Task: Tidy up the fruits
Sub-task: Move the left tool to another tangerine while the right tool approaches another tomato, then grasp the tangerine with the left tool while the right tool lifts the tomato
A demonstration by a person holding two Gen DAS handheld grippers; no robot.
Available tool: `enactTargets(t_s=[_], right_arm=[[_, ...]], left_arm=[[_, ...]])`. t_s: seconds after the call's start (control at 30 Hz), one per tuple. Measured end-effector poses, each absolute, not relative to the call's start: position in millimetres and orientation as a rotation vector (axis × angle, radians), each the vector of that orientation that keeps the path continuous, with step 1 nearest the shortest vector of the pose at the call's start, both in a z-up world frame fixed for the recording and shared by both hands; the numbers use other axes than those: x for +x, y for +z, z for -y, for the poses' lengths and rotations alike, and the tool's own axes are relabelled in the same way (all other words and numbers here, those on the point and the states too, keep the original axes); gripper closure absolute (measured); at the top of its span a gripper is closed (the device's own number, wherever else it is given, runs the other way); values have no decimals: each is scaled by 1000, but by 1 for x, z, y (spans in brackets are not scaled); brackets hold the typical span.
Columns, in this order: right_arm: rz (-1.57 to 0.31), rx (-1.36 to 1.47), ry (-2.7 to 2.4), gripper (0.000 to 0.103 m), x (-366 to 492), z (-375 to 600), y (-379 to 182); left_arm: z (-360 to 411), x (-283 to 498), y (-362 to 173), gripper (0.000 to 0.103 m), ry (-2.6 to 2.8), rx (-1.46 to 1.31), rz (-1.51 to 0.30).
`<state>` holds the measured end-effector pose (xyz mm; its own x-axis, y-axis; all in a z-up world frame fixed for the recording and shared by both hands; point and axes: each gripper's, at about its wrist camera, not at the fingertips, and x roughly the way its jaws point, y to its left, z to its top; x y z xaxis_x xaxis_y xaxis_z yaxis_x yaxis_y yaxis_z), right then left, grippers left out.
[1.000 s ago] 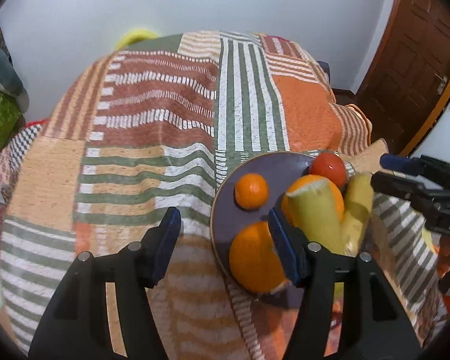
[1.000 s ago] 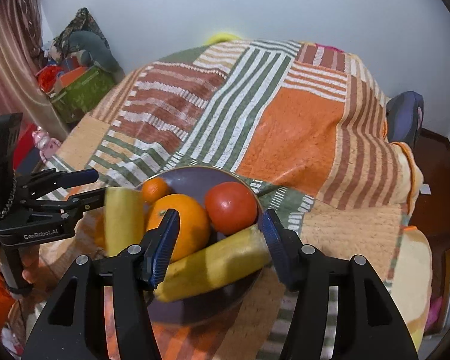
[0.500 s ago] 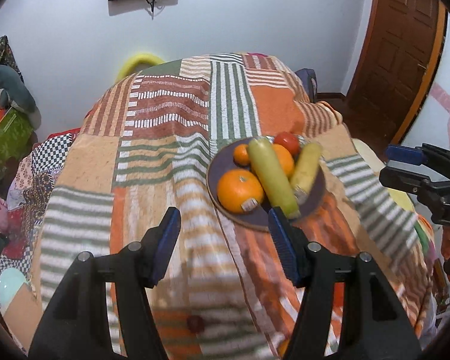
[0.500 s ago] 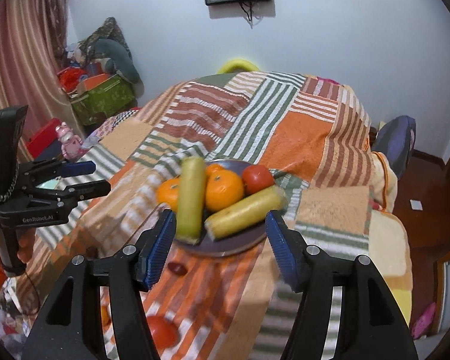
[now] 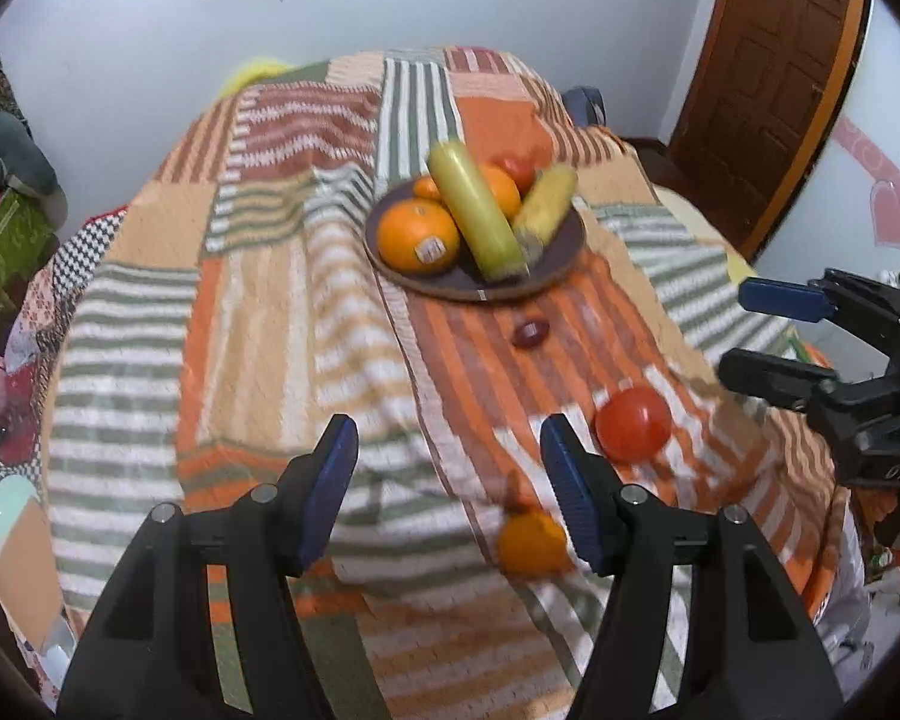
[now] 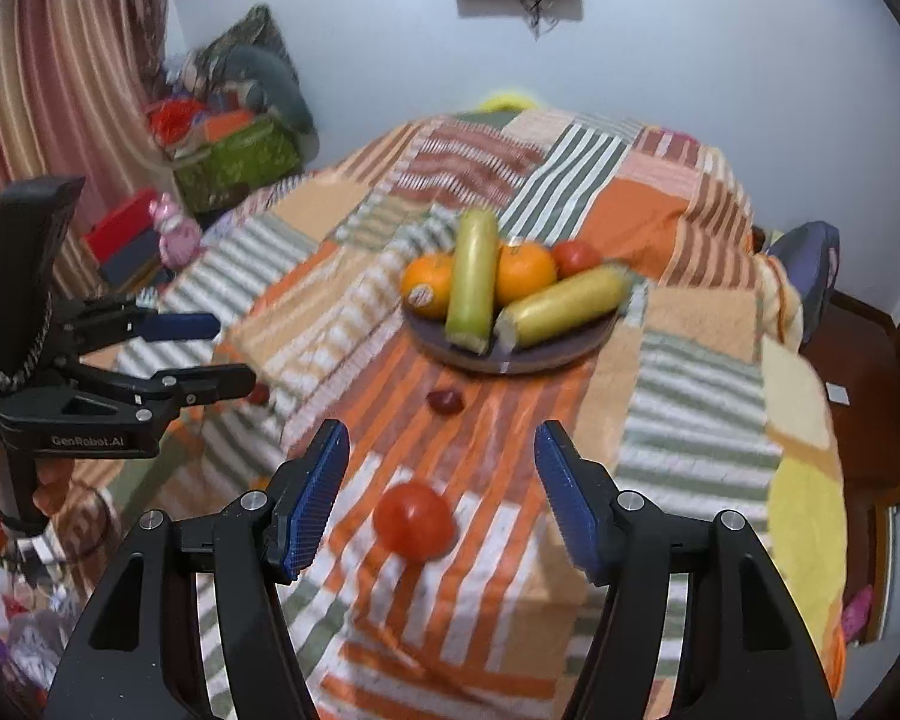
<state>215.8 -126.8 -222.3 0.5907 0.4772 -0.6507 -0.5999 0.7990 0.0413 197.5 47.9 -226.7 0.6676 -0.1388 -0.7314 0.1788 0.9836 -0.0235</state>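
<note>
1. Both grippers now sit farther back from the plate [image 5: 480, 294] than half a second ago, so more of the cloth and three loose fruits show in front of them.
2. On the dark round plate lie a stickered orange [image 5: 417, 235], a second orange [image 6: 525, 272], a small mandarin [image 5: 427, 187], a red tomato [image 6: 576, 257] and two long yellow-green fruits [image 6: 471, 279] [image 6: 561, 305] propped across the pile.
3. Off the plate, on the striped patchwork cloth [image 5: 258, 324], a small dark red fruit [image 6: 445, 401] lies just in front of the rim; a loose tomato [image 6: 413, 521] lies nearer, and a small orange fruit [image 5: 531, 540] nearest.
4. Left gripper [image 5: 449, 483] hangs above the cloth, its blue-padded fingers spread wide and holding nothing; the small orange fruit is just beside its right finger.
5. Right gripper [image 6: 441, 483] is likewise spread and empty, with the loose tomato below the gap between its fingers.
6. Beyond are a white wall, a wooden door [image 5: 768, 78] and a striped curtain [image 6: 60, 90].
</note>
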Motion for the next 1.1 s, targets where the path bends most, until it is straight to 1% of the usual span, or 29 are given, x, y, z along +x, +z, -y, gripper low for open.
enactTargets(t_s=[0.27, 0.5, 0.53, 0.6, 0.63, 0.7, 0.77, 0.8, 0.83, 0.93, 1.1], right_arm=[[-779, -207, 659, 42, 213, 115, -260], [-851, -175, 669, 42, 221, 113, -281], [-863, -172, 676, 42, 222, 112, -283], [-874, -176, 680, 42, 223, 109, -286], [-882, -182, 684, 42, 224, 107, -288], [-892, -182, 688, 42, 225, 105, -291], [-894, -177, 689, 43, 226, 104, -292], [-892, -173, 687, 46, 227, 104, -292], [-893, -171, 685, 48, 228, 105, -292], [-898, -156, 684, 59, 230, 111, -291], [-908, -117, 702, 60, 232, 116, -290]], left_arm=[[-28, 183, -258, 40, -233, 85, -865], [-22, 183, -286, 41, -254, 53, -948], [-22, 183, -288, 42, -255, 50, -953], [-21, 183, -292, 48, -256, 44, -963], [-21, 183, -293, 50, -258, 41, -964], [-21, 183, -296, 59, -260, 36, -968], [-22, 183, -296, 64, -265, 25, -966], [-23, 183, -296, 68, -276, 11, -967], [-23, 184, -296, 68, -280, 6, -968], [-23, 183, -295, 68, -281, 10, -968], [-26, 182, -286, 68, -283, -7, -948]])
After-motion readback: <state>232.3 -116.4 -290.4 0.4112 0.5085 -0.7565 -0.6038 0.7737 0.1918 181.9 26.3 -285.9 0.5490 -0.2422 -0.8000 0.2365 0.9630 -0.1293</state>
